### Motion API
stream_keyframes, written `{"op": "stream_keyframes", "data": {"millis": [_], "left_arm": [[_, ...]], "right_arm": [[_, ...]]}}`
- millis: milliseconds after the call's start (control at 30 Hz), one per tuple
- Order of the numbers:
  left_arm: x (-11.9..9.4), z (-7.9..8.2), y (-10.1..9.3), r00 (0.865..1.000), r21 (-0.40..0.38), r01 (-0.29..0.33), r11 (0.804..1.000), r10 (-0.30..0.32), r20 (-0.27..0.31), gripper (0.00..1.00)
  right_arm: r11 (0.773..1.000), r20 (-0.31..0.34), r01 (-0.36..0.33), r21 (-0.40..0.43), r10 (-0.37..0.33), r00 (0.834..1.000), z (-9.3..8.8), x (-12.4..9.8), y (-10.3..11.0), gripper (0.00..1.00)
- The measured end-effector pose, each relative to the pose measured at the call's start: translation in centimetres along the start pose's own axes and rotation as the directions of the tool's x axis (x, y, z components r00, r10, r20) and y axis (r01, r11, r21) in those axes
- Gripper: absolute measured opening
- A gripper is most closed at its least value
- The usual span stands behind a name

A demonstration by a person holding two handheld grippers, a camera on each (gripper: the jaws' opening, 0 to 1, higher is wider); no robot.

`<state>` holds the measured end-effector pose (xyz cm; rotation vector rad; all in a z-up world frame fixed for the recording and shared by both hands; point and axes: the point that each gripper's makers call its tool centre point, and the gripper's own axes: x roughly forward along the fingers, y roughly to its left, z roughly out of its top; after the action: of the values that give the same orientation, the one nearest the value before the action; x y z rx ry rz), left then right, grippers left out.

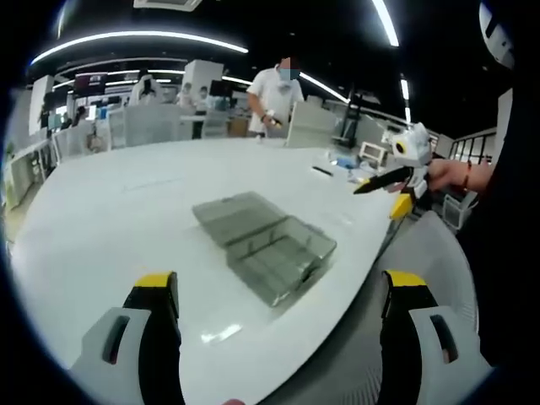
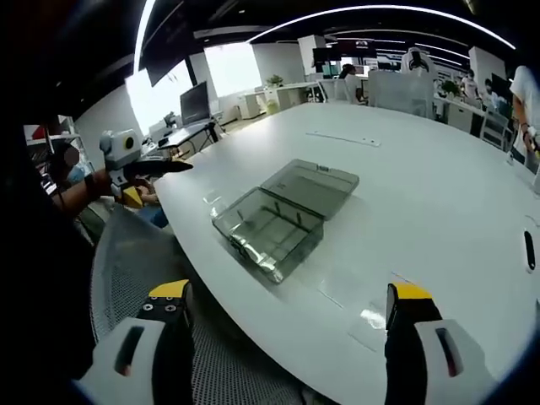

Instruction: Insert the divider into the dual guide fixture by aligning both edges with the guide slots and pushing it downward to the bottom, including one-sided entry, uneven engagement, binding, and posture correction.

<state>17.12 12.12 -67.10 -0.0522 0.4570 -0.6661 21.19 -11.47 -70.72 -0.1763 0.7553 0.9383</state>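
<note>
A smoke-clear plastic box (image 1: 278,253) lies on the white table (image 1: 126,211) with its hinged lid (image 1: 232,215) folded out flat. Thin ribs cross its inside. In the right gripper view the box body (image 2: 266,226) is nearest the table edge and the lid (image 2: 314,186) lies behind it. A faint clear flat piece (image 2: 342,291) lies on the table just right of the box. My left gripper (image 1: 280,291) hovers open in front of the box, holding nothing. My right gripper (image 2: 291,308) is open too, also holding nothing. Each gripper also appears in the other's view, the right gripper (image 1: 395,173) and the left gripper (image 2: 139,167), off the table edge.
A grey mesh chair back (image 2: 135,261) stands at the near table edge, between me and the box. A person in a white shirt (image 1: 274,94) stands at the far side. Small items (image 1: 344,160) and a black object (image 2: 529,250) lie farther along the table.
</note>
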Motion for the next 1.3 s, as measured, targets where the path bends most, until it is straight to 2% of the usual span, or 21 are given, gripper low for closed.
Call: {"op": "stream_keyframes", "data": {"millis": [367,633,900,1000,1300], "left_arm": [[0.6,-0.3,0.8,0.999,0.01,0.031,0.999,-0.031,-0.021,0.99],[0.6,-0.4,1.1,0.999,0.021,0.037,0.999,-0.036,-0.03,0.99],[1.3,0.0,0.7,0.999,0.023,0.042,0.999,-0.041,-0.013,0.99],[1.8,0.3,0.2,0.998,0.028,0.059,0.998,-0.058,-0.01,0.99],[3.2,0.7,-1.2,0.995,0.048,0.096,0.994,-0.095,-0.01,0.98]], "right_arm": [[1.0,-0.002,0.006,0.006,-0.006,1.0,-0.1,0.0,-0.2,0.93],[0.999,-0.013,0.027,0.018,-0.026,1.0,-0.6,0.0,-1.2,0.93],[0.999,-0.024,0.048,0.026,-0.047,0.999,-0.9,0.2,-1.8,0.9],[0.997,-0.026,0.058,0.056,-0.056,0.998,-1.1,0.2,-2.1,0.87],[0.992,-0.036,0.098,0.078,-0.096,0.995,-1.7,0.2,-2.9,0.84]]}}
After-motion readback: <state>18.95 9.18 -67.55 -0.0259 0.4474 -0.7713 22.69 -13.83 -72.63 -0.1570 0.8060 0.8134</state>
